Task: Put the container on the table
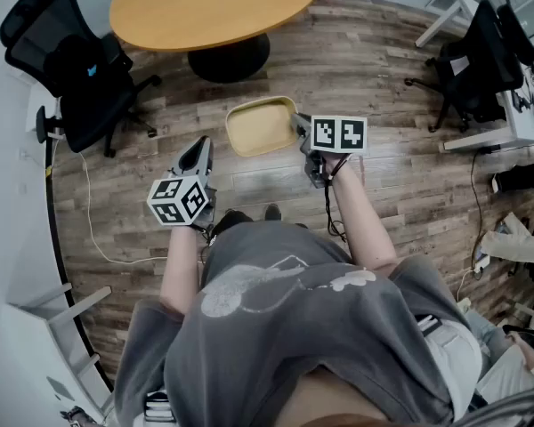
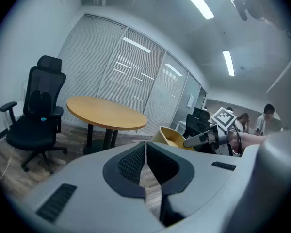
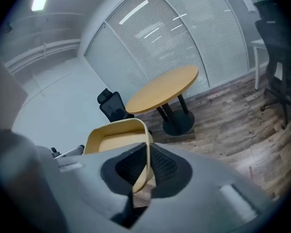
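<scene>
A shallow yellow container [image 1: 260, 124] hangs in the air above the wooden floor, held by its right rim. My right gripper [image 1: 300, 128] is shut on that rim; in the right gripper view the container's wall [image 3: 117, 134] runs between the jaws of that gripper [image 3: 146, 168]. The round wooden table [image 1: 212, 5] stands ahead, a short way beyond the container, and shows as the table [image 3: 164, 90] and the table [image 2: 105, 112] in both gripper views. My left gripper [image 1: 196, 156] is lower left of the container, apart from it, and that gripper [image 2: 145, 165] is shut with nothing between its jaws.
A black office chair [image 1: 76, 69] stands left of the table. Another black chair [image 1: 477, 60] and a white desk [image 1: 516, 118] are at the right. A white cable [image 1: 98, 229] lies on the floor at left. People [image 2: 262, 120] sit in the background.
</scene>
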`<action>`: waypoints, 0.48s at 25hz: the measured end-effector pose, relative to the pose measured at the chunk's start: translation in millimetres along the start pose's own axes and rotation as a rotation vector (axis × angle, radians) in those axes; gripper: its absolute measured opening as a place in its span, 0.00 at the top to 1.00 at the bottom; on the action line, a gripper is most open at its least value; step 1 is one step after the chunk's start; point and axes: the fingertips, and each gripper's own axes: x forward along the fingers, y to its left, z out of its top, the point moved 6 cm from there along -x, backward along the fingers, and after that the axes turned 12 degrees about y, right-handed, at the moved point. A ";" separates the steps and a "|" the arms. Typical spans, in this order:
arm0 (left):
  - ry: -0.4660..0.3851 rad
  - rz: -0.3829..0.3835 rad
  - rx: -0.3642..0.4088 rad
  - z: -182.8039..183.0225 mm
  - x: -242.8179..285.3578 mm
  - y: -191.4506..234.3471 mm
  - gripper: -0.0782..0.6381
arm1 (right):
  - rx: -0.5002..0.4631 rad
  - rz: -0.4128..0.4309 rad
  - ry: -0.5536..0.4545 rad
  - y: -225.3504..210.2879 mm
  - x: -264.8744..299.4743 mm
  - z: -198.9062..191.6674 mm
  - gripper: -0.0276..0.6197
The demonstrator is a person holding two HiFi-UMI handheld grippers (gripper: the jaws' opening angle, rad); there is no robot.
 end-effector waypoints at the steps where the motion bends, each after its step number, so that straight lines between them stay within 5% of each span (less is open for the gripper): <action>1: -0.003 -0.003 0.001 2.1 2.0 0.2 0.88 | 0.002 0.001 0.002 0.2 2.2 0.7 0.93; 12: -0.005 -0.012 0.011 3.7 5.7 -3.5 0.88 | -0.025 -0.004 0.013 1.9 8.4 3.2 0.93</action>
